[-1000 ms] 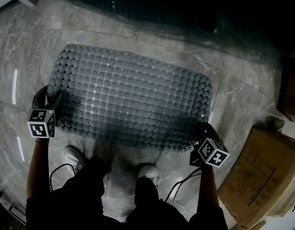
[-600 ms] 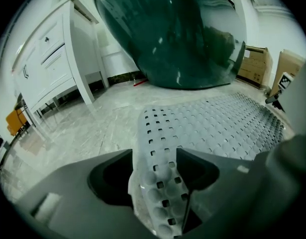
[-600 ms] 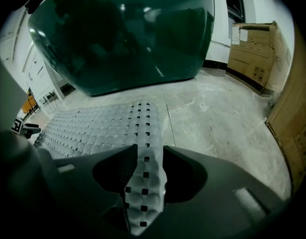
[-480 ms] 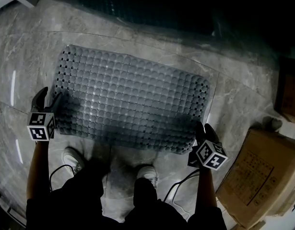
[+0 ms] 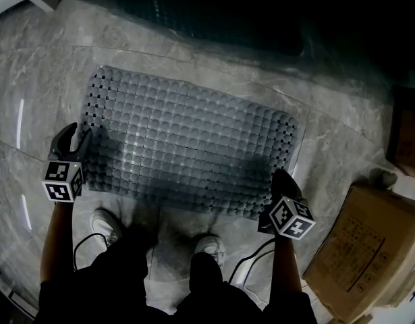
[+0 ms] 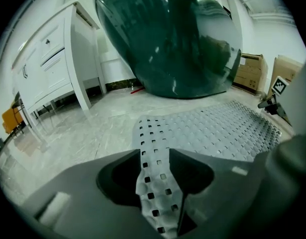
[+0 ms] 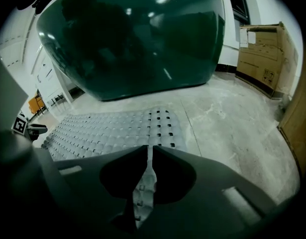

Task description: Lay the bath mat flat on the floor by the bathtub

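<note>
Just narrowed, the right gripper [image 5: 282, 176]'s fingers are being pressed onto a near corner of the grey perforated rubber bath mat [image 5: 187, 140], and the left gripper [image 5: 73, 133]'s fingers onto the other. The mat's remainder is lying on the grey marble floor [image 5: 342, 133] beside the dark green bathtub [image 6: 167, 34].

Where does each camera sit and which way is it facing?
Head view: on the person's head, facing steeply down at the bath mat; shows forearms, legs, shoes.
Left gripper view: on the left hand-held gripper, facing the bathtub; jaws pinch the mat's corner.
Right gripper view: on the right hand-held gripper, facing the bathtub; jaws, just closed further, pinch the mat's edge.
Shared: mat, bathtub.
</note>
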`<state>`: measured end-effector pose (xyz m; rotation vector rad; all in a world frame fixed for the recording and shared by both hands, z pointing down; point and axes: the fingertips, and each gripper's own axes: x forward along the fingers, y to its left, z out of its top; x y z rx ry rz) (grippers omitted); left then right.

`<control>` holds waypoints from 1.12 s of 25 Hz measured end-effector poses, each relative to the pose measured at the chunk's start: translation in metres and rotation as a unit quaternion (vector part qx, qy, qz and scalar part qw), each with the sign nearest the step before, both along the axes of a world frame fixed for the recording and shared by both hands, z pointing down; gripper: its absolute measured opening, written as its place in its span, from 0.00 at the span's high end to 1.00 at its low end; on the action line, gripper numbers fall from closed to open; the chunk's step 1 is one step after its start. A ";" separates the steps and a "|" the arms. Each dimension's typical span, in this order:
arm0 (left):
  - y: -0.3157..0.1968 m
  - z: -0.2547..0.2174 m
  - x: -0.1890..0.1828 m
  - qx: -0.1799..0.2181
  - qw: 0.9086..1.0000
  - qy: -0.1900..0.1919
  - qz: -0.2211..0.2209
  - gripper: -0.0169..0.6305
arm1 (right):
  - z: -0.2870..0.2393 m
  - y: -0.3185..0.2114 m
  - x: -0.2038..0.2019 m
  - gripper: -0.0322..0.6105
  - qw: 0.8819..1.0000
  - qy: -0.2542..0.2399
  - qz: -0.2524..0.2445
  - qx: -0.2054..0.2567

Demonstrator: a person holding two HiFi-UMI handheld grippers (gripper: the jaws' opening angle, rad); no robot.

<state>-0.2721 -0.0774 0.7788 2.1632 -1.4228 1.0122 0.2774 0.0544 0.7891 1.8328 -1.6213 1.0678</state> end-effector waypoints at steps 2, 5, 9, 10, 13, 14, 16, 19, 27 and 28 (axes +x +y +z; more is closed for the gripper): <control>0.003 0.001 0.004 -0.005 1.000 0.007 -0.001 0.73 | 0.001 -0.005 -0.010 0.86 1.000 -0.006 -0.006 0.005; 0.005 0.001 0.007 -0.003 1.000 0.012 -0.001 0.82 | 0.001 -0.013 -0.025 0.88 1.000 -0.013 -0.019 0.014; 0.002 -0.001 0.011 0.011 1.000 0.011 0.007 0.92 | -0.001 -0.022 -0.038 0.91 0.999 -0.025 -0.026 0.023; 0.002 -0.001 0.012 0.010 1.000 0.012 0.008 0.95 | -0.001 -0.024 -0.040 0.91 0.999 -0.026 -0.028 0.024; 0.001 0.000 0.014 0.006 1.000 0.017 0.006 0.97 | -0.002 -0.028 -0.044 0.91 0.999 -0.028 -0.031 0.030; 0.002 0.001 0.014 0.001 1.000 0.021 0.003 0.97 | -0.003 -0.028 -0.045 0.91 0.999 -0.028 -0.029 0.032; 0.002 0.001 0.016 0.001 1.000 0.026 0.000 0.97 | -0.005 -0.029 -0.046 0.91 0.999 -0.031 -0.023 0.036; 0.001 0.000 0.019 0.004 1.000 0.029 0.006 0.97 | -0.007 -0.028 -0.047 0.91 0.998 -0.034 -0.018 0.039; -0.002 -0.011 0.030 0.008 0.998 0.057 0.002 0.97 | -0.022 -0.039 -0.062 0.91 0.997 -0.036 -0.027 0.062; -0.002 -0.013 0.030 0.005 0.998 0.058 0.000 0.97 | -0.026 -0.042 -0.064 0.91 0.997 -0.035 -0.028 0.067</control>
